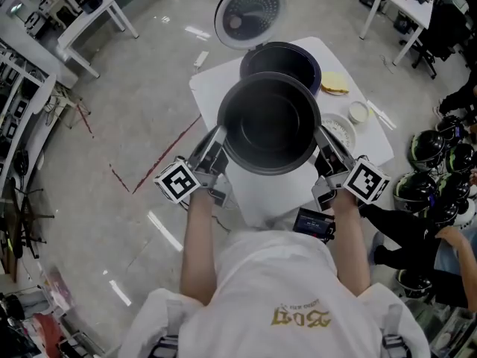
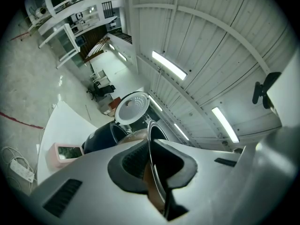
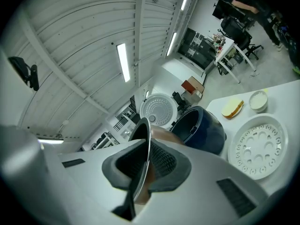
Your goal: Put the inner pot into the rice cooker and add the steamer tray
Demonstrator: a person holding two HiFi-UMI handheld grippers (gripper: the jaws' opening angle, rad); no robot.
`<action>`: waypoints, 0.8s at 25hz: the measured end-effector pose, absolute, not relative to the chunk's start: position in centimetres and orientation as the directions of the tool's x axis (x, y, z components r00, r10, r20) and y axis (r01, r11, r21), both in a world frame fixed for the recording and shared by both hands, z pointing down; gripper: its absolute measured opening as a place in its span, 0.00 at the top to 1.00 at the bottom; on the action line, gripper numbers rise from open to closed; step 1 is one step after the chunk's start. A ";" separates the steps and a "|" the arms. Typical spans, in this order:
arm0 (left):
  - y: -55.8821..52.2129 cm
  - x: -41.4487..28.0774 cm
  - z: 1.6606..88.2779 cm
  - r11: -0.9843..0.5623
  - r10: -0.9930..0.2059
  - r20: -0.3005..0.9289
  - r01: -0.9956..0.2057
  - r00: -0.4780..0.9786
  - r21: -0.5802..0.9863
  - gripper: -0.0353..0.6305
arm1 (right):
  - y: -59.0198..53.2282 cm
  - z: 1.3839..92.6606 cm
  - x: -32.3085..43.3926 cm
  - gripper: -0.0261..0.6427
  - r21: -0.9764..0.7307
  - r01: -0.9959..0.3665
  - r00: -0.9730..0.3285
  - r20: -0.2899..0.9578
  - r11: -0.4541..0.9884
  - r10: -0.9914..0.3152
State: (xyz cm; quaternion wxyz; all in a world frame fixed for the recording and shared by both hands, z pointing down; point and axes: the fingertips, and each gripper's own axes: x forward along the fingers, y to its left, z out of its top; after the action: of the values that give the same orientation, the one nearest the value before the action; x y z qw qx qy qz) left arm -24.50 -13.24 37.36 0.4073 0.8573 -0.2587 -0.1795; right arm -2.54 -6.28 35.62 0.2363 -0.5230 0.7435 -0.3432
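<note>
The left gripper [image 2: 151, 170] is closed on the thin rim of the inner pot [image 1: 268, 121], and the rim is pinched between its dark pads. The right gripper [image 3: 142, 165] is closed on the opposite side of the same rim in the same way. The whole weight of the pot is carried by these two narrow pinches only. It is judged that the pot may slip or swing if one side is held less firmly than the other, or if the two grippers are not kept at one height, because little hold is given by the smooth metal edge. A second risk is judged: the opening of the rice cooker [image 1: 302, 57] looks only a little wider than the pot, so the pot may be caught on the edge if it is lowered off centre or tilted. The open lid [image 1: 250, 12] at the far side could also be struck.

The pot is held between the two grippers, one at its left edge and one at its right. In the head view the near part of the cooker is covered by it. The cooker stands on the white table [image 1: 212, 88]. The steamer tray [image 3: 260, 146] lies on the table to the right of the cooker, not yet used.
</note>
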 end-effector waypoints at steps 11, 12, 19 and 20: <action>-16.4 -22.4 36.0 -0.479 -0.624 -0.104 -0.274 0.775 0.834 0.89 | -10.0 33.8 -0.4 0.91 -0.771 -0.576 -0.379 -0.042 0.271 -0.924; -16.5 -22.3 36.0 -0.474 -0.630 -0.108 -0.271 0.769 0.838 0.89 | -10.3 33.8 -0.2 0.91 -0.771 -0.575 -0.381 -0.042 0.273 -0.924; -18.1 -20.3 35.3 -0.474 -0.654 -0.126 -0.274 0.746 0.837 0.89 | -13.2 32.6 2.0 0.91 -0.774 -0.543 -0.425 -0.081 0.325 -0.902; -18.1 -20.5 35.3 -0.476 -0.658 -0.132 -0.274 0.741 0.836 0.89 | -13.3 32.7 1.9 0.91 -0.781 -0.532 -0.428 -0.087 0.328 -0.900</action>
State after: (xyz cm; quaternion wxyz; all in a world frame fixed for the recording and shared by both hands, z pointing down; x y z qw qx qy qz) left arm -20.48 -18.06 35.25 0.4277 0.8293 -0.2809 -0.2246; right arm 1.87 -13.30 32.71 0.2655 -0.4644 0.7706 -0.3465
